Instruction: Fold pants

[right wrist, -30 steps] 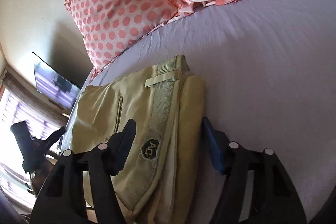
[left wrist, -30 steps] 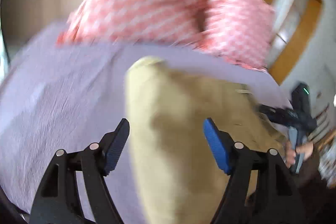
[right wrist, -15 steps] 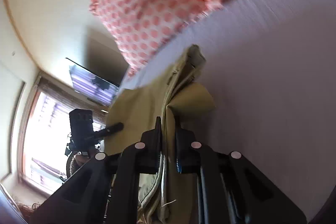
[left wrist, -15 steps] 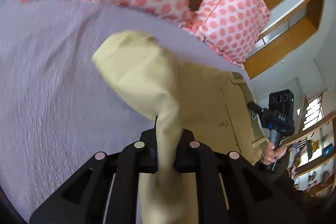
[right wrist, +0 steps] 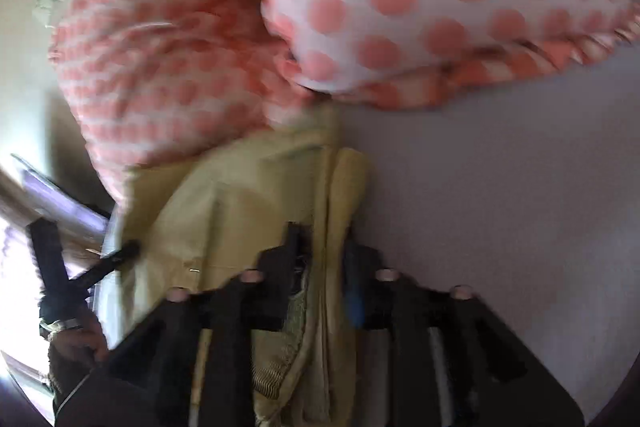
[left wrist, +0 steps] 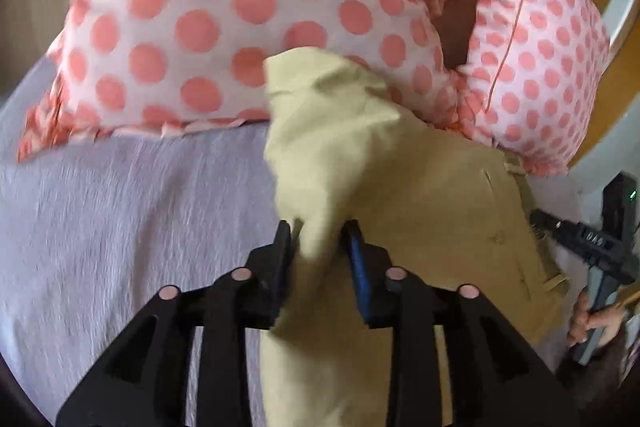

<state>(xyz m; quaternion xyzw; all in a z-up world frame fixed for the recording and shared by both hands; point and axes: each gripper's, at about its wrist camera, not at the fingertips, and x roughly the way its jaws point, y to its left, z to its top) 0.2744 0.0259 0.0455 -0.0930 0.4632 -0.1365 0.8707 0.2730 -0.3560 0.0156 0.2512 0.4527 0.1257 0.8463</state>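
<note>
Pants (left wrist: 400, 187) lifted twd pillows (left wrist: 240, 7) (both tools clamped).

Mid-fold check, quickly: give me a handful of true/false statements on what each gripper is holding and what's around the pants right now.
1. The left gripper has khaki pants fabric between its fingers. True.
2. The right gripper is away from the pants, open over bare sheet. False: its fingers straddle the pants' waistband edge.
3. The pants lie on a lavender bedsheet. True.
4. The pillows behind the pants are plain blue. False: they are white with pink polka dots.
5. The pants are dark denim. False: they are pale khaki.
</note>
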